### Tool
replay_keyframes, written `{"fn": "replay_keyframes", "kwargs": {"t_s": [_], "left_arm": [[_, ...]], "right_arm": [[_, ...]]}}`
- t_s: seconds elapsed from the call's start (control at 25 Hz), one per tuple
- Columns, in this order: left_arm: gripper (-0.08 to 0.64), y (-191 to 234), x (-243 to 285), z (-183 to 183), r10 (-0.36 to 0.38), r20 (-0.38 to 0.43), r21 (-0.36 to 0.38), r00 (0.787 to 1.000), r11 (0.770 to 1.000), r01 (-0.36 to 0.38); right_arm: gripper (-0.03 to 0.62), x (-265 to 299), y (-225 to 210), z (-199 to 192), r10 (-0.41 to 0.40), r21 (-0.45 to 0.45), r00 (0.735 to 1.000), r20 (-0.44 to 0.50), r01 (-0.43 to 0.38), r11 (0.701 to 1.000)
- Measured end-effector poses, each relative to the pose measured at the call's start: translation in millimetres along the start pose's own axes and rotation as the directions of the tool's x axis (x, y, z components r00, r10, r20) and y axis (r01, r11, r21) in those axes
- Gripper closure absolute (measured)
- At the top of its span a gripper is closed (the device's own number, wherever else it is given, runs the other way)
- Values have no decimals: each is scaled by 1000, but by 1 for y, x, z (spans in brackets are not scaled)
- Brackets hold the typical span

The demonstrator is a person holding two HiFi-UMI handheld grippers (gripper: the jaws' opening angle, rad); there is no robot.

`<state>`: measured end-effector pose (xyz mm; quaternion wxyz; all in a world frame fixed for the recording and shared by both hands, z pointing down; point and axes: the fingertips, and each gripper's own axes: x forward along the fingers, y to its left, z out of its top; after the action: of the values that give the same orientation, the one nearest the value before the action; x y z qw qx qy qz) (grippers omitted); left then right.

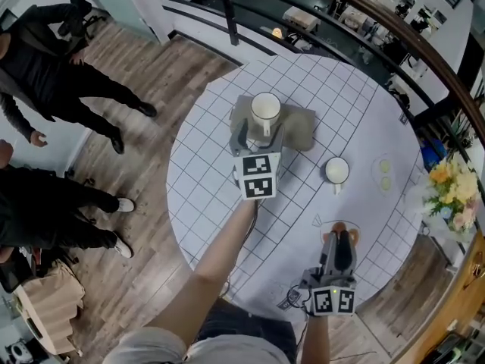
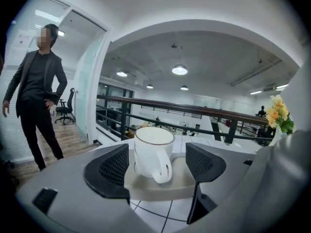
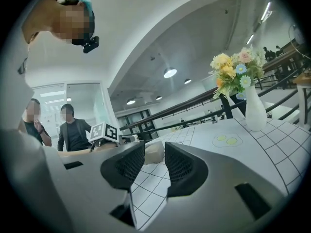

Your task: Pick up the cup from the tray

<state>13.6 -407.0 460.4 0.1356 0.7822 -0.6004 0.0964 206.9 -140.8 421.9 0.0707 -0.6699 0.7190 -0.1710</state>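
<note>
Round white gridded table [image 1: 204, 180]; grey tray [image 1: 303, 130] sits towards its far side; the cup [image 2: 152, 151] stands upright on the tray, handle facing the left gripper [image 2: 159, 165]. Second cup [image 1: 336, 171] is off the tray, on bare table to the right; flowers [image 1: 447, 192] at the far right edge.

Left gripper: jaws spread wide, one pad on each side of the cup's near face; no pad contact visible; nothing pinched yet. Right gripper [image 3: 154, 159]: parked low near the table's near edge, well away from the tray; jaws partly apart with a narrow gap, nothing between them.

Handling, my read: looks like glazed ceramic; rigid, so no give under the pads; slick and round, so it may twist or squirt out if clamped off-centre; chips if dropped; moderate weight; can't tell if there's anything in it, so keep it upright. Grip point: across the body at mid-height, pads on opposite walls, handle left pointing back between the jaws; avoid the thin rim and the handle loop.
</note>
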Motion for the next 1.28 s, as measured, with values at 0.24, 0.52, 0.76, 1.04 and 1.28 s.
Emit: {"fn": "replay_keyframes", "kwargs": {"t_s": [0.24,0.52,0.76,1.04,1.28], "left_arm": [[147,5,29,2,37,28,38,999,999,-38],[140,10,53,2,55,-15,27,998,998,-55],[140,11,66,1,49,-49,23,998,999,-47],[143,10,70,1,46,-44,38,998,998,-44],[147,9,68,4,28,-33,57,999,998,-27]], "right_arm": [[474,12,3,-12,28,17,999,-31,-27,999],[474,22,2,-23,45,37,997,-65,-42,998],[474,28,-3,-27,42,48,996,-77,-38,998],[474,32,-13,-28,18,55,996,-84,-14,998],[474,34,-15,-31,13,72,996,-90,-7,997]]}}
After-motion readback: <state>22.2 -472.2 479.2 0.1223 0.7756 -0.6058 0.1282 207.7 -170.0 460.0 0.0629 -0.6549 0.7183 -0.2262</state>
